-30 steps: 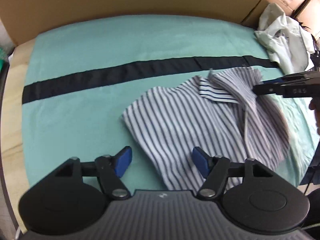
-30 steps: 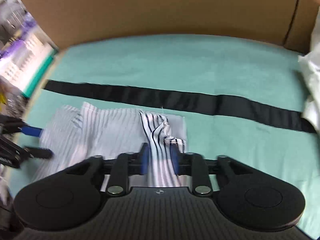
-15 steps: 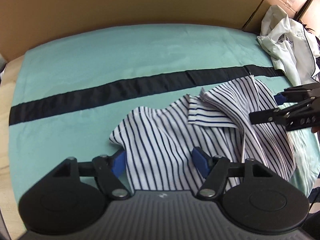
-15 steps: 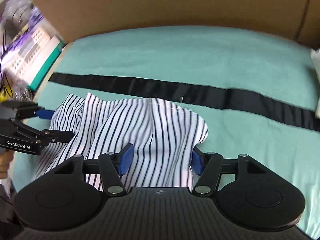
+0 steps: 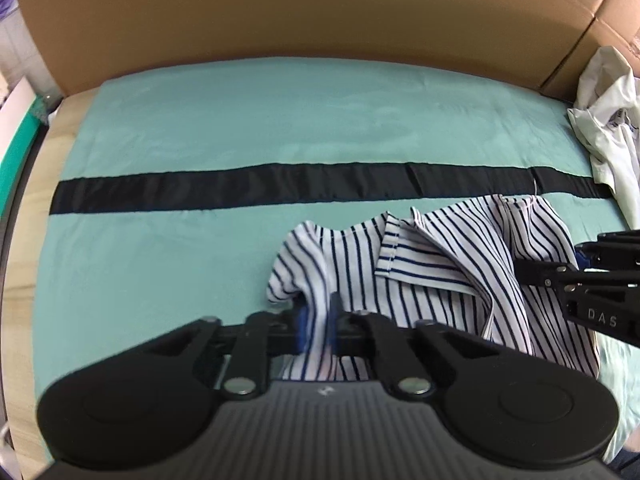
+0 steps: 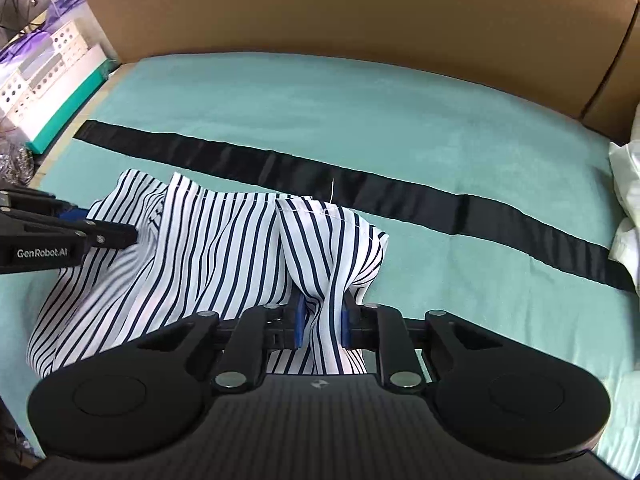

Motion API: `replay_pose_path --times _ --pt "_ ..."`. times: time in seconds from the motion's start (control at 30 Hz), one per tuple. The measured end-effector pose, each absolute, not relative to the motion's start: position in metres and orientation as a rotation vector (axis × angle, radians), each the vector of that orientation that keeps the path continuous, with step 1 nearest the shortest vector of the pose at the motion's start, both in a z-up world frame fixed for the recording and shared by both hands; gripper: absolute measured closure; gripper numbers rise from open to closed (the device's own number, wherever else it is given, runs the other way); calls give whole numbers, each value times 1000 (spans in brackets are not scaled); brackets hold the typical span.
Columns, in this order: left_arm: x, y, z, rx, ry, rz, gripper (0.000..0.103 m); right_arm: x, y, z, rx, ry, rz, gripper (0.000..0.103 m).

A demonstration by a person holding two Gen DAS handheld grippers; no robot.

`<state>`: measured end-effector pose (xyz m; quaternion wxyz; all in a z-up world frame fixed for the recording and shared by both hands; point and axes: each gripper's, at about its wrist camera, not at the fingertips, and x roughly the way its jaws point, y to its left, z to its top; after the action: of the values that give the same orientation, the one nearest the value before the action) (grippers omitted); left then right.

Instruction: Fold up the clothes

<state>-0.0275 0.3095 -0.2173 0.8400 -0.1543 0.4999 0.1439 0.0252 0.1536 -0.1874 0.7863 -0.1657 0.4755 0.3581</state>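
I'm pinching the striped shirt [image 5: 420, 264] tight in my left gripper [image 5: 318, 330], and my right gripper [image 6: 322, 322] is closing on another bunched fold above the teal cloth [image 6: 360, 120].

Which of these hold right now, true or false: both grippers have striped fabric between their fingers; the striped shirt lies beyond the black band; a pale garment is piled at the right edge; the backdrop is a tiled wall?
1. Both grippers have striped fabric between their fingers. True: the left gripper is shut on the striped shirt; the right gripper is closing on a bunched fold of it.
2. The shirt lies beyond the black band. False: it lies on the near side.
3. A pale garment is piled at the right edge. True.
4. The backdrop is a tiled wall. False: it is cardboard.
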Motion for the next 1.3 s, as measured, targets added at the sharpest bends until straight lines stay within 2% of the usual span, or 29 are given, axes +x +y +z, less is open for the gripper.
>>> replay_pose_path --times 0.1,0.2,0.43,0.7,0.9,1.0,1.23,1.3 --pt "-30 305 -217 -320 1050 315 103 23 153 -187 -354 1027 755 94" --pt "-32 299 -213 -308 1039 304 103 20 153 -184 -360 1023 752 97" --pt "-42 309 -194 -307 970 320 103 13 171 -168 -339 995 805 98" --pt "-47 380 -168 -269 895 441 103 34 213 -139 -240 937 900 98" --pt "-25 453 -160 -178 884 525 103 80 274 -144 -128 935 939 98" --pt "-9 493 -165 -214 901 564 103 97 306 -157 -94 949 958 98" --pt "18 535 -205 -214 989 615 103 122 374 -190 -167 969 940 98" --pt "17 542 -217 -221 1019 640 100 119 384 -197 -231 949 940 96"
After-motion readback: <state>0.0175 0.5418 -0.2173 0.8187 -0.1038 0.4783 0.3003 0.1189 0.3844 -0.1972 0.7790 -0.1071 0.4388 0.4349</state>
